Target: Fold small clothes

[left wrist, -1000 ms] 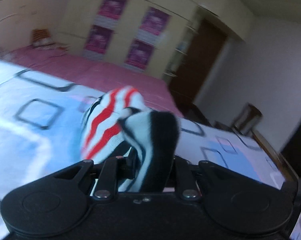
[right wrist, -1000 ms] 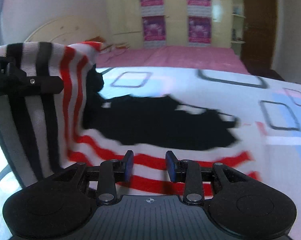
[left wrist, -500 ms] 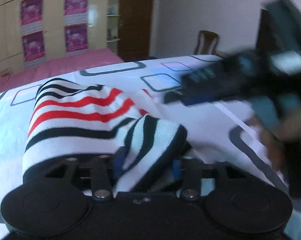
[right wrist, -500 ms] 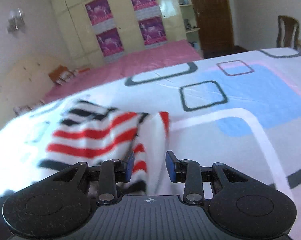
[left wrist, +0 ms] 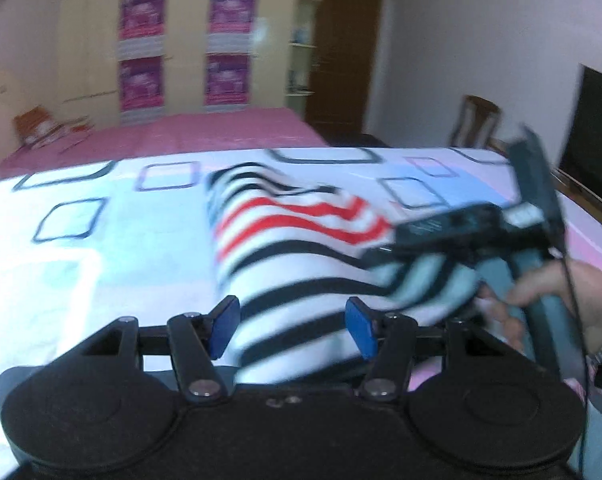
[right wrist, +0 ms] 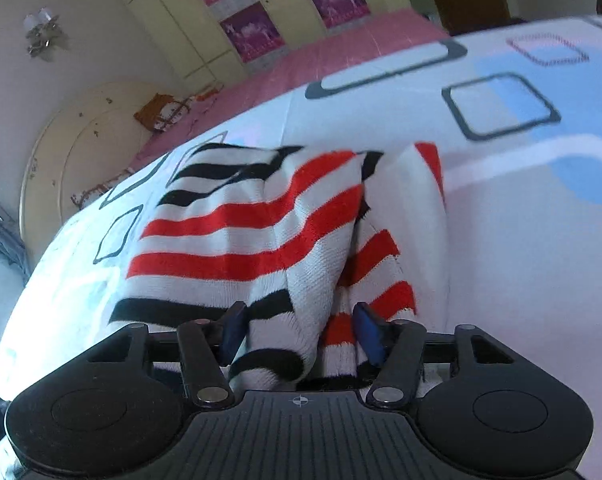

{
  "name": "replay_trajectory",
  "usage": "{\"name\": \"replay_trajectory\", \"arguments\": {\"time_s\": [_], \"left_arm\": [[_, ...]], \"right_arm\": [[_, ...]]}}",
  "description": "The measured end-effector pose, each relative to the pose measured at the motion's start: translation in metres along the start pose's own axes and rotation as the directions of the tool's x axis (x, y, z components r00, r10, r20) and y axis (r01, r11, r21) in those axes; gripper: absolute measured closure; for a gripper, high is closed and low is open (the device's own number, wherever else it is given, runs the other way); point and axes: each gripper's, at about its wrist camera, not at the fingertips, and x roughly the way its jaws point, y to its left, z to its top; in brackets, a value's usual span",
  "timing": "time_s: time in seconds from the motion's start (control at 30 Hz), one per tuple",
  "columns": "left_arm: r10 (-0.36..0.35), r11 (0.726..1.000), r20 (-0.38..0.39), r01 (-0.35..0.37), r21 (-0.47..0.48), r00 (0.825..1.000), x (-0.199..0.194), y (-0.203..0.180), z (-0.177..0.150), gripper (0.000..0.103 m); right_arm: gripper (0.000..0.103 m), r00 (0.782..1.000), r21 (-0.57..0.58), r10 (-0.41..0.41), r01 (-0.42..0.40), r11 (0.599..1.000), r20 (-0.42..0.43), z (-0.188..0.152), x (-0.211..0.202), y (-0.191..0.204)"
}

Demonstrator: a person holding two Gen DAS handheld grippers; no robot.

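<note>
A small knitted garment with red, black and white stripes (left wrist: 297, 248) lies folded over on the patterned bedsheet (left wrist: 101, 240). My left gripper (left wrist: 293, 326) is open, its blue pads on either side of the garment's near edge. In the left wrist view the right gripper (left wrist: 461, 232) shows at the garment's right side, held by a hand. In the right wrist view the garment (right wrist: 253, 236) lies in a folded heap and my right gripper (right wrist: 301, 332) is open, with the cloth's near edge between its blue pads.
The white and blue sheet with square outlines (right wrist: 501, 104) covers the bed. A pink bed (left wrist: 181, 132) lies behind, with a wardrobe with purple posters (left wrist: 181, 48). A wooden chair (left wrist: 477, 124) and a dark screen (left wrist: 593, 128) stand at the right.
The left gripper has opened and let go of the garment, which has dropped onto the sheet. The right gripper's jaws have spread wider and moved in close to the cloth.
</note>
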Motion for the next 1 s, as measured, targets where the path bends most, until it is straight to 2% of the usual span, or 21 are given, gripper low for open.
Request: {"name": "replay_trajectory", "arguments": {"time_s": [0.03,0.07,0.1,0.17,0.23,0.47,0.57,0.63,0.67,0.73,1.0], "left_arm": [[0.011,0.999,-0.007,-0.011,-0.031,1.0,0.005,0.005,0.004,0.045],[0.018,0.998,-0.01,-0.018,-0.058,1.0,0.008,0.01,0.007,0.045],[0.022,0.997,-0.01,-0.023,-0.08,1.0,0.012,0.014,0.01,0.045],[0.027,0.994,-0.013,-0.028,-0.102,1.0,0.019,0.018,0.016,0.045],[0.018,0.993,-0.011,-0.019,-0.114,1.0,0.021,0.021,0.018,0.045],[-0.04,0.994,-0.007,0.039,-0.105,0.999,0.041,0.011,0.028,0.045],[-0.054,0.995,-0.05,0.05,-0.083,0.997,0.058,0.004,0.022,0.044],[-0.053,0.996,-0.074,0.048,-0.075,0.996,0.066,0.003,0.013,0.037],[-0.051,0.996,-0.071,0.046,-0.073,0.996,0.067,0.002,0.011,0.037],[-0.055,0.996,-0.072,0.049,-0.08,0.996,0.066,0.004,0.011,0.036],[-0.089,0.993,-0.085,0.081,-0.091,0.992,0.067,0.011,0.01,0.037]], "right_arm": [[0.059,1.0,0.001,0.005,-0.005,1.0,-0.004,0.0,0.001,0.001],[0.065,1.0,0.004,0.012,-0.012,1.0,-0.008,0.001,0.003,0.001],[0.066,1.0,0.001,0.012,-0.012,1.0,-0.006,0.001,0.003,0.002],[0.076,1.0,-0.008,0.017,-0.017,1.0,-0.002,0.001,0.002,0.004],[0.082,1.0,-0.026,0.017,-0.017,1.0,0.019,0.003,-0.002,0.006],[0.083,0.988,-0.104,-0.022,0.038,0.994,0.151,0.012,-0.042,0.01],[0.083,0.99,-0.094,-0.052,0.064,0.993,0.13,0.004,-0.039,-0.001],[0.083,0.991,-0.081,-0.09,0.098,0.992,0.098,-0.006,-0.027,-0.011],[0.083,0.991,-0.072,-0.09,0.097,0.993,0.097,-0.01,-0.024,-0.017],[0.083,0.991,-0.043,-0.081,0.086,0.995,0.11,-0.009,-0.03,-0.019],[0.083,0.989,-0.057,-0.079,0.087,0.995,0.129,-0.017,-0.069,-0.012]]}}
